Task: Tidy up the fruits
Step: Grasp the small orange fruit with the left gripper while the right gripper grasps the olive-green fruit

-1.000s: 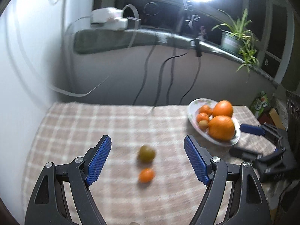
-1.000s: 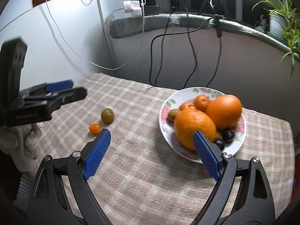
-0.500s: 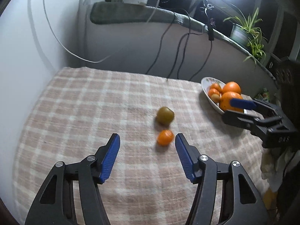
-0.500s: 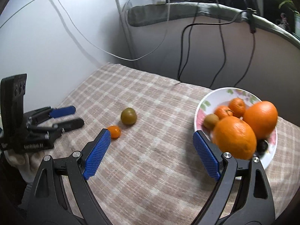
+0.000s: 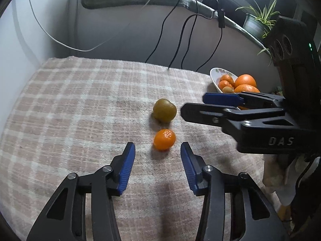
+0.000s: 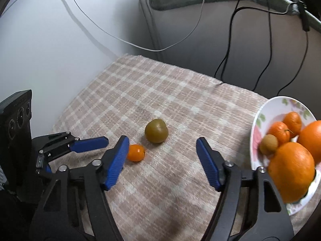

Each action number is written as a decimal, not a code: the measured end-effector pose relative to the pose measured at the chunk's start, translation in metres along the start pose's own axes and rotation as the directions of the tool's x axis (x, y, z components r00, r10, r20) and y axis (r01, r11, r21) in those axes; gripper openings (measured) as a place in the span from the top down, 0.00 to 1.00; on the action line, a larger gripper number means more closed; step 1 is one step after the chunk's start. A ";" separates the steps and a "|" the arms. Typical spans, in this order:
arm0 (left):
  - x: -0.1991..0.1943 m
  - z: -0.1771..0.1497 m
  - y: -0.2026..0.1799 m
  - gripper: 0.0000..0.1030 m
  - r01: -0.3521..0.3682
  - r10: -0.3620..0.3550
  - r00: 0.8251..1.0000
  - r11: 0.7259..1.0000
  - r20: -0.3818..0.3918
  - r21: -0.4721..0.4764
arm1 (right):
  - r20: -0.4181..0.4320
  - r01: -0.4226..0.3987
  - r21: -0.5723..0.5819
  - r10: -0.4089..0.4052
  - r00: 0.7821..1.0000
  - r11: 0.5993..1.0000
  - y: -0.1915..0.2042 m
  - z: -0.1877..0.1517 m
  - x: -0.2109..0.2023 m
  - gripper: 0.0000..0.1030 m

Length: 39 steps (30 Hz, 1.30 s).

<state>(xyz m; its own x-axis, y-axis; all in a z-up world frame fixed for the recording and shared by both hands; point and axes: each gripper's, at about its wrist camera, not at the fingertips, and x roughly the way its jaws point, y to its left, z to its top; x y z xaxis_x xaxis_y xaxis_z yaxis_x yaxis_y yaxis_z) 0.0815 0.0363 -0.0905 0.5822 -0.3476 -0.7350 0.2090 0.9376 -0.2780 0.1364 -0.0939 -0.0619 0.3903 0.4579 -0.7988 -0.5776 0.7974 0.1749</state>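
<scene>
Left wrist view looks down on a tabletop (image 5: 76,108) covered by a beige checked cloth. The left gripper (image 5: 157,150) has its blue-padded fingers spread apart and holds nothing. A small orange mandarin (image 5: 164,139) lies on the cloth just beyond the fingertips, roughly centred on the gap between them. A dull green round fruit (image 5: 164,110) sits just beyond the mandarin, close to it. From the right edge the right gripper (image 5: 195,105) reaches in sideways, its tips near the green fruit without touching it. Behind that gripper, at the far right of the tabletop, a white flowered plate (image 5: 214,78) holds two large oranges (image 5: 245,80), smaller mandarins and a little brownish fruit.

Right wrist view shows the right gripper (image 6: 162,147) with its fingers wide apart and nothing between them. The green fruit (image 6: 156,131) lies beyond the gap. The mandarin (image 6: 136,152) rests by the tip of the left-hand finger, partly hidden behind it. The left gripper (image 6: 96,145) enters from the left edge, pointing at the mandarin. The plate (image 6: 258,116) of fruit sits at the right edge. Dark and white cables (image 6: 230,32) hang down the wall behind.
</scene>
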 end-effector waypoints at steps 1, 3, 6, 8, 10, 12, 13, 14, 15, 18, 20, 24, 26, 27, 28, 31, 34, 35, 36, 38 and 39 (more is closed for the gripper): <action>0.002 0.000 0.001 0.59 0.002 -0.002 1.000 1.000 -0.004 -0.001 | -0.006 0.000 -0.004 0.000 1.000 1.000 0.001 0.001 0.004 0.38; 0.005 0.000 0.002 0.60 0.005 -0.005 1.000 1.000 -0.009 -0.004 | -0.014 0.000 -0.010 0.000 1.000 1.000 0.002 0.003 0.009 0.40; 0.010 0.001 0.002 0.61 0.010 -0.010 1.000 1.000 -0.010 -0.005 | -0.025 0.002 -0.013 -0.002 1.000 1.000 0.003 0.006 0.017 0.43; 0.011 0.001 0.002 0.62 0.014 -0.014 1.000 1.000 -0.009 -0.003 | -0.038 0.000 -0.005 0.000 0.999 1.000 0.002 0.007 0.023 0.47; 0.012 0.002 0.002 0.62 0.016 -0.016 1.000 1.000 -0.010 -0.003 | -0.046 -0.002 0.000 0.002 0.999 1.000 0.000 0.008 0.028 0.50; 0.013 0.002 0.003 0.63 0.016 -0.016 1.000 1.000 -0.009 -0.003 | -0.051 -0.001 -0.002 0.001 0.999 1.000 0.001 0.009 0.033 0.50; 0.014 0.002 0.003 0.63 0.017 -0.017 1.000 1.000 -0.009 -0.004 | -0.053 0.000 -0.003 0.000 0.999 1.000 0.001 0.010 0.035 0.50; 0.014 0.002 0.003 0.63 0.018 -0.018 1.000 1.000 -0.009 -0.004 | -0.054 0.001 -0.004 -0.001 0.999 1.000 0.001 0.011 0.036 0.50; 0.015 0.002 0.004 0.63 0.019 -0.019 1.000 1.000 -0.009 -0.003 | -0.056 0.001 -0.004 -0.001 0.998 1.000 0.001 0.012 0.039 0.50; 0.018 0.002 0.004 0.64 0.019 -0.019 1.000 1.000 -0.012 -0.002 | -0.064 0.000 -0.006 -0.001 0.998 1.000 0.002 0.014 0.044 0.51; 0.020 0.002 0.004 0.65 0.020 -0.020 1.000 1.000 -0.015 0.000 | -0.072 0.003 -0.011 -0.004 0.997 1.000 0.003 0.014 0.048 0.53; 0.021 0.004 0.003 0.66 0.021 -0.021 1.000 1.000 -0.014 0.006 | -0.085 0.011 -0.015 -0.012 0.996 1.000 0.004 0.014 0.056 0.57; 0.022 0.004 0.003 0.67 0.024 -0.023 1.000 1.000 -0.015 0.007 | -0.086 0.013 -0.017 -0.014 0.996 1.000 0.005 0.015 0.057 0.57; 0.022 0.004 0.003 0.68 0.025 -0.025 1.000 1.000 -0.016 0.009 | -0.087 0.015 -0.019 -0.017 0.996 1.000 0.005 0.015 0.057 0.57; 0.023 0.004 0.002 0.69 0.025 -0.025 1.000 1.000 -0.016 0.012 | -0.087 0.018 -0.022 -0.019 0.996 1.000 0.005 0.015 0.058 0.58; 0.024 0.004 0.001 0.71 0.027 -0.027 0.999 0.999 -0.018 0.018 | -0.091 0.018 -0.029 -0.020 0.996 0.999 0.007 0.016 0.058 0.62; 0.023 0.004 0.001 0.73 0.029 -0.029 0.999 0.999 -0.017 0.020 | -0.091 0.017 -0.034 -0.020 0.996 0.999 0.009 0.016 0.060 0.67; 0.024 0.004 0.001 0.73 0.031 -0.031 0.999 0.999 -0.018 0.020 | -0.091 0.016 -0.036 -0.020 0.996 0.999 0.010 0.016 0.060 0.67; 0.023 0.004 0.001 0.75 0.032 -0.032 0.999 0.999 -0.018 0.021 | -0.090 0.020 -0.038 -0.023 0.996 0.999 0.011 0.016 0.060 0.68; 0.023 0.004 0.000 0.78 0.036 -0.035 0.999 0.999 -0.018 0.026 | -0.089 0.019 -0.037 -0.022 0.996 0.999 0.011 0.016 0.060 0.68; 0.022 0.005 0.000 0.79 0.036 -0.036 0.999 0.999 -0.018 0.028 | -0.089 0.018 -0.037 -0.022 0.996 0.999 0.011 0.016 0.059 0.69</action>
<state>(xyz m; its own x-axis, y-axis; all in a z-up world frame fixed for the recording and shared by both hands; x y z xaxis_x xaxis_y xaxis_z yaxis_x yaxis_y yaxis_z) 0.0983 0.0287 -0.1043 0.5605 -0.3810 -0.7353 0.2516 0.9243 -0.2871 0.1645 -0.0516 -0.0983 0.3370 0.4036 -0.8506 -0.5964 0.7906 0.1388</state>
